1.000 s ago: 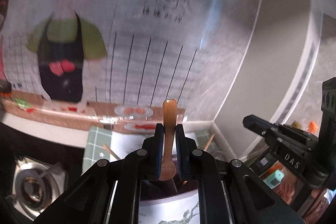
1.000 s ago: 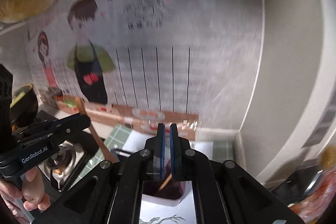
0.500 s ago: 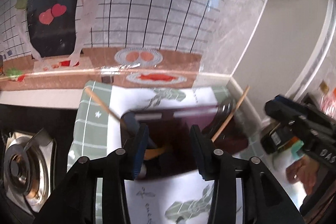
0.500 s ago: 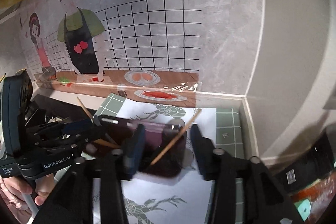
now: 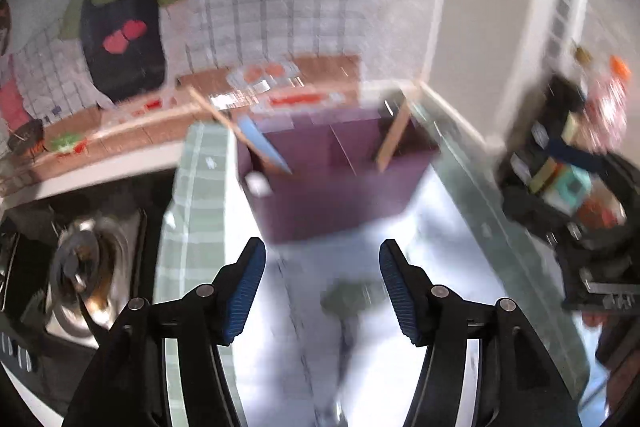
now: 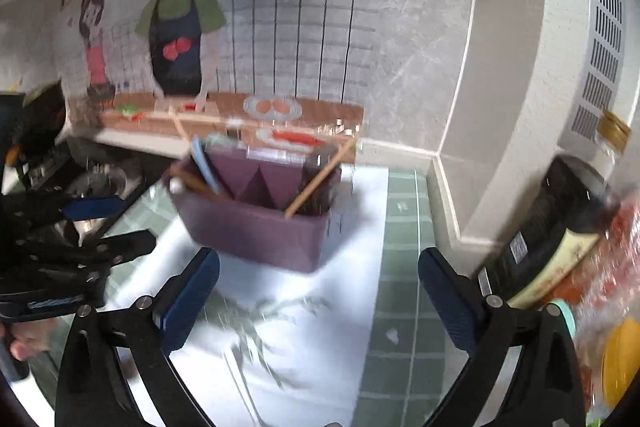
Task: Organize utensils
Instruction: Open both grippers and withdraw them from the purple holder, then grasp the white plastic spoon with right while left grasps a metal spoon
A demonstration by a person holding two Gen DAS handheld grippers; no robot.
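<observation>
- A second ago the left gripper (image 5: 322, 259) pinched a brown spoon handle and the right gripper (image 6: 318, 267) was closed above the purple bin; now both have let go, and both sit lower and back from the bin.
- The jaws of the left gripper have just been opening; they stand about halfway apart with nothing between them.
- The jaws of the right gripper have just been opening too; they are spread wide and empty.
- The purple utensil bin (image 6: 256, 227) stands on the white patterned mat (image 6: 304, 327) on the bench, ahead of both grippers and touching neither.
- Inside the bin, at its left end, a blue-handled utensil (image 5: 264, 143) leans beside a thin wooden stick (image 5: 216, 115) that pokes out to the upper left.
- At the bin's right end a wooden chopstick (image 6: 320, 179) leans out to the upper right.
- A gas burner (image 5: 84, 267) lies left of the mat.
- In the right wrist view a person's hand (image 6: 28, 339) holds the left gripper at the left edge.
- Both views are blurred, so the smaller items in the bin are unclear.
</observation>
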